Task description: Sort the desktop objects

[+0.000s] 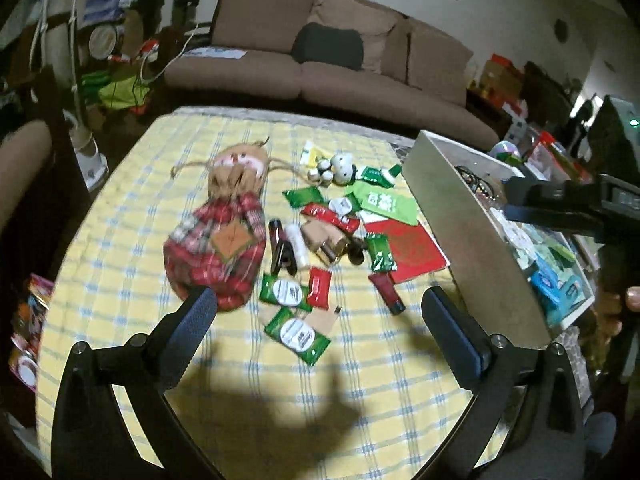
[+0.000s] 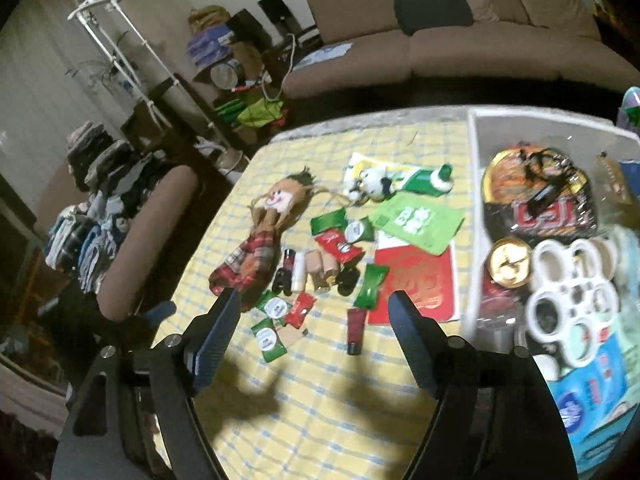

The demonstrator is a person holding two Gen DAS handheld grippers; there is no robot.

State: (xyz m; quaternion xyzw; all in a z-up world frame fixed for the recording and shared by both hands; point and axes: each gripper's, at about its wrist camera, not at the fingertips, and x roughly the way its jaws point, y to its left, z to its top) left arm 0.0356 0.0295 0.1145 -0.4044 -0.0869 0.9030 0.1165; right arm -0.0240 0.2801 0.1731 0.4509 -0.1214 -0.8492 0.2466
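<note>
Small items lie scattered on a yellow checked tablecloth (image 1: pixel 352 376): a plaid doll-shaped bag (image 1: pixel 218 252), green wipe packets (image 1: pixel 298 330), a red packet (image 1: pixel 319 286), a dark red tube (image 1: pixel 388 292), a red envelope (image 1: pixel 412 250) and a green pouch (image 1: pixel 384 202). My left gripper (image 1: pixel 320 308) hovers open above the near packets with nothing between its fingers. My right gripper (image 2: pixel 316 304) is also open and empty, above the red tube (image 2: pixel 355 330) and the plaid bag (image 2: pixel 248 264). In the left wrist view one right finger (image 1: pixel 520 212) reaches over the box.
A white storage box (image 2: pixel 476 200) on the table's right holds a noodle bowl, a gold tin, a white ring holder and blue packs. A small plush figure (image 1: pixel 340 166) and a green tube (image 2: pixel 430 178) lie at the back. A brown sofa (image 1: pixel 320 72) stands beyond.
</note>
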